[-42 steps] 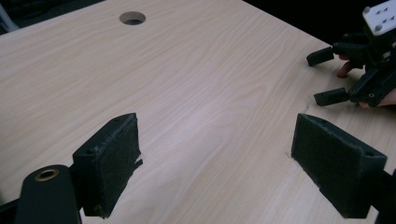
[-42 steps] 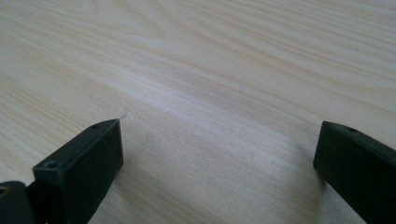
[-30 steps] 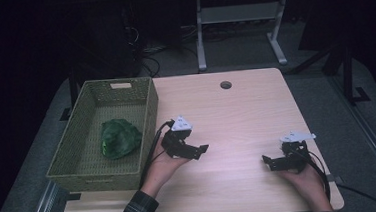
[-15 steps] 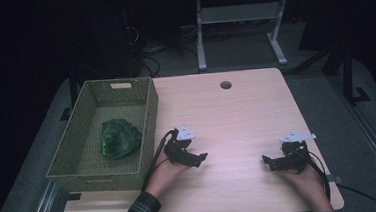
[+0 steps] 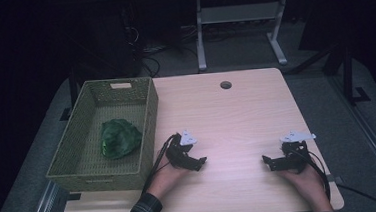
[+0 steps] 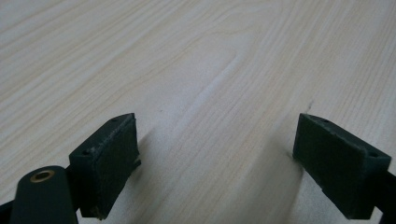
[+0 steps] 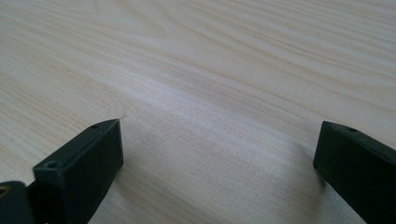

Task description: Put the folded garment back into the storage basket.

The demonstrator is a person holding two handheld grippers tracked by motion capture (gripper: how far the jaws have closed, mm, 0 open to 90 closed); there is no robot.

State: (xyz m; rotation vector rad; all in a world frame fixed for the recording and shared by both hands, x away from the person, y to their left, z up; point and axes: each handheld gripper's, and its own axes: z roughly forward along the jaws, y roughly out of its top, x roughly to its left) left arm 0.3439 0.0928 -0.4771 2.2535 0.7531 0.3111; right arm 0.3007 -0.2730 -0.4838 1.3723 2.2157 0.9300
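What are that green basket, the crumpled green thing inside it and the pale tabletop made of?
The olive-green rectangular basket looks woven, perhaps wicker or paper cord: a fine mesh texture shows on its walls. The crumpled green lump seems soft cloth or plush, matte and folded; it is hard to tell. The pale tabletop looks like wood-grain laminate, smooth with streaked grain.

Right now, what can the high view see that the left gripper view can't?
The high view alone takes in the green woven basket with a green crumpled thing inside, both hands, and the right gripper resting at the table's right. The left gripper view alone gives a close look at the wood grain between its two black pads, which stand wide apart with nothing between them. Both share the pale wooden table and the left gripper.
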